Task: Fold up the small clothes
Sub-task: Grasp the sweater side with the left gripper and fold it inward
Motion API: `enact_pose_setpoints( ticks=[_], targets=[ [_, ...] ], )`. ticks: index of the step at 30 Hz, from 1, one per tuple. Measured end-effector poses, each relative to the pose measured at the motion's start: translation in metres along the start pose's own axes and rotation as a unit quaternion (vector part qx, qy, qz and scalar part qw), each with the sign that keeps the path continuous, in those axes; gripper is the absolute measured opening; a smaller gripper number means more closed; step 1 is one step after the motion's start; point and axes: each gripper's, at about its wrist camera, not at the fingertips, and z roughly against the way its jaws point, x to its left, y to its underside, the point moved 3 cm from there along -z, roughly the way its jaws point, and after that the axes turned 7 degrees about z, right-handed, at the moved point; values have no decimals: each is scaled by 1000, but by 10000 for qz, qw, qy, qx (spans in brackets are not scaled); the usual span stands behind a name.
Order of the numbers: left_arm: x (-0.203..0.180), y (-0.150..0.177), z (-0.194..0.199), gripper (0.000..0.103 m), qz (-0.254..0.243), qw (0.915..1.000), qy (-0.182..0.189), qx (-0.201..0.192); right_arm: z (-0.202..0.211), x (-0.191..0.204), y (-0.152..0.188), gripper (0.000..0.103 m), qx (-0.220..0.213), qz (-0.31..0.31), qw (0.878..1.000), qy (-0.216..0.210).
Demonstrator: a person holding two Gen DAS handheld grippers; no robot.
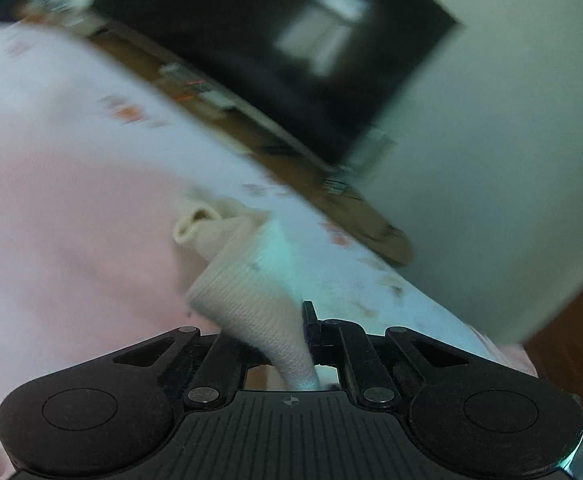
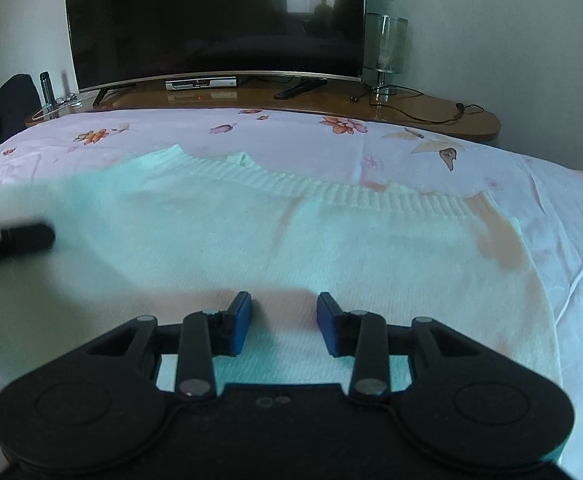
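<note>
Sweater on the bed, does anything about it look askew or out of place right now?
Yes. The cream knit sweater lies mostly flat on the floral bedsheet, but its side at the picture's left is lifted and blurred, where the left gripper is shut on a bunched sleeve. The right gripper hovers open over the near edge.

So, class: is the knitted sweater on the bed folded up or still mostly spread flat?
Mostly spread: the sweater lies flat across the bedsheet, only its left part lifted, pinched in the left gripper.
</note>
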Motion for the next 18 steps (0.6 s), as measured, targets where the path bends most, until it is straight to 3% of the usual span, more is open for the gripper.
enact_pose_setpoints(
  ticks=[4, 9, 13, 15, 16, 18],
  targets=[
    [-63, 17, -21, 7, -1040, 9918, 591, 458, 9, -12, 0, 35, -43, -238, 9996, -130],
    [-103, 76, -48, 7, -1559, 9742, 937, 1335, 46, -76, 28, 37, -170, -1108, 9935, 179],
    [-116, 108, -55, 7, -1674, 9647, 915, 1815, 69, -115, 62, 34, -36, -1503, 9883, 271],
    [-122, 115, -48, 8, -2037, 9600, 816, 1740, 77, -122, 75, 36, 30, -1571, 9872, 281],
    [-124, 115, -45, 8, -2114, 9578, 805, 1774, 83, -127, 82, 41, 45, -1640, 9859, 324],
    [-128, 112, -35, 9, -2201, 9560, 778, 1778, 93, -134, 88, 41, -12, -1831, 9827, 282]
  ],
)
